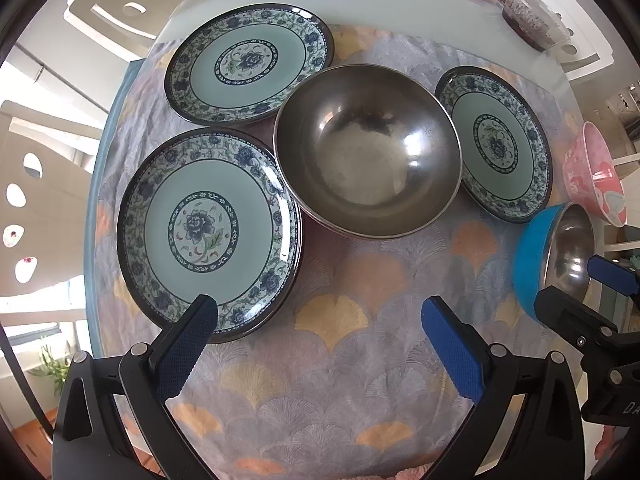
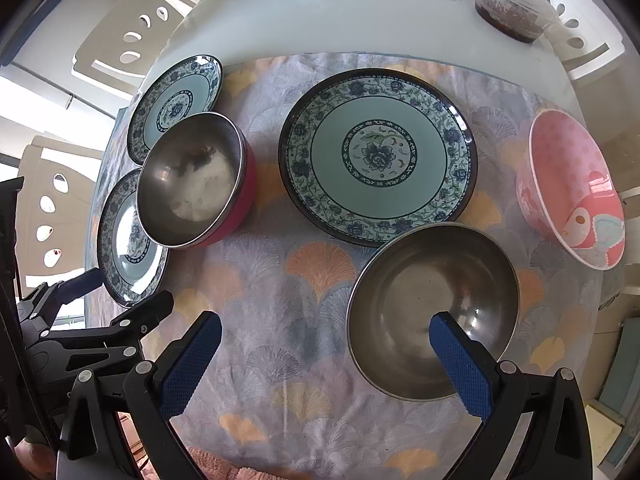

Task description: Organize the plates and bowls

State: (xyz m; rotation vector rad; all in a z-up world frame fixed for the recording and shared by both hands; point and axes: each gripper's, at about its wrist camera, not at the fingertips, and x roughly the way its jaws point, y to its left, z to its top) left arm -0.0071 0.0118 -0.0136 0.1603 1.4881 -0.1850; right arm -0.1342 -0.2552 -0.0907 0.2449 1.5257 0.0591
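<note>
White chairs are ringing the glass table [image 2: 352,12], and a fan-patterned cloth [image 2: 288,344] is carrying the crockery. I'm hovering both tools over the cloth's near edge, each with fingers spread wide and holding nothing: the left gripper [image 1: 320,320] beside the near plate [image 1: 208,236], the right gripper [image 2: 326,338] with one finger over the blue bowl [image 2: 432,312].

Three plates are lying apart: the near plate and far plate [image 1: 250,68] along the left edge, the right plate [image 2: 378,156] nearer the middle. The red bowl [image 2: 196,180] is sitting between them, close against the left pair; whether it's touching them I can't tell. The pink bowl [image 2: 572,196] is standing by the right edge.

I'm judging stacking hasn't begun. For a plate, I'm thinking of coming in low at the rim nearest me and pinching across the lip, lifting level. Bare cloth in the near middle is giving the best room; the left pair is crowded by the red bowl and close to the table's edge
</note>
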